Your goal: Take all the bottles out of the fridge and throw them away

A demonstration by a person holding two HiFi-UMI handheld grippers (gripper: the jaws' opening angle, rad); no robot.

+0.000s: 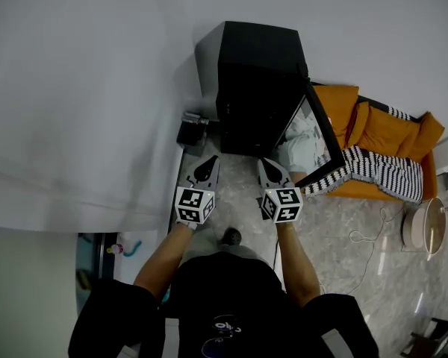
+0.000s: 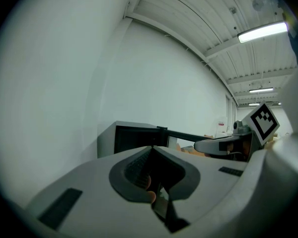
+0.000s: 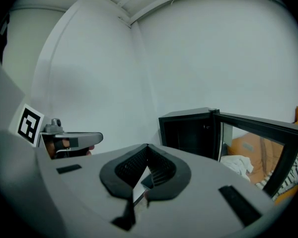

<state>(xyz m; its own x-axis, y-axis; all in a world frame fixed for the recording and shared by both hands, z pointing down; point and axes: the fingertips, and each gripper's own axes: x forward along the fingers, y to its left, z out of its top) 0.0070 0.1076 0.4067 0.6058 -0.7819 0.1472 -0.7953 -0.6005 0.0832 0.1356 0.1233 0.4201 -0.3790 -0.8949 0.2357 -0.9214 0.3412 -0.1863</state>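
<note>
— Bottles first: do we see any?

— No, not in any view. The fridge (image 1: 257,88) stands against the wall straight ahead of us, and its door (image 1: 325,136) is swung wide to the right. The inside is too dark to show whether anything is on a shelf.

— And our grippers?

— The left gripper (image 1: 207,171) and the right gripper (image 1: 271,174) are side by side, just short of the fridge front and pointing at it. In each gripper's own view the jaws are pressed together with nothing between them, so we carry nothing.

— So which step are we on?

— We cannot settle it. Empty hands before an open fridge fit two stages. Either we are coming in for a bottle that waits in the dark, or the bottles are gone and the fridge is bare.

— Is there anywhere to throw them?

— A round pale tub (image 1: 425,228) sits on the floor well off to the right, past the orange sofa (image 1: 388,129) with its striped blanket (image 1: 384,171). It may be a bin, but we cannot tell.

— What would the next move ask of us?

— Our guess is a look into the fridge before anything else. If a bottle is there, the jaws must part before they go in, because closed like this they cannot take one. The open door leaves the way in clear, though its edge stands close to the right gripper.
</note>
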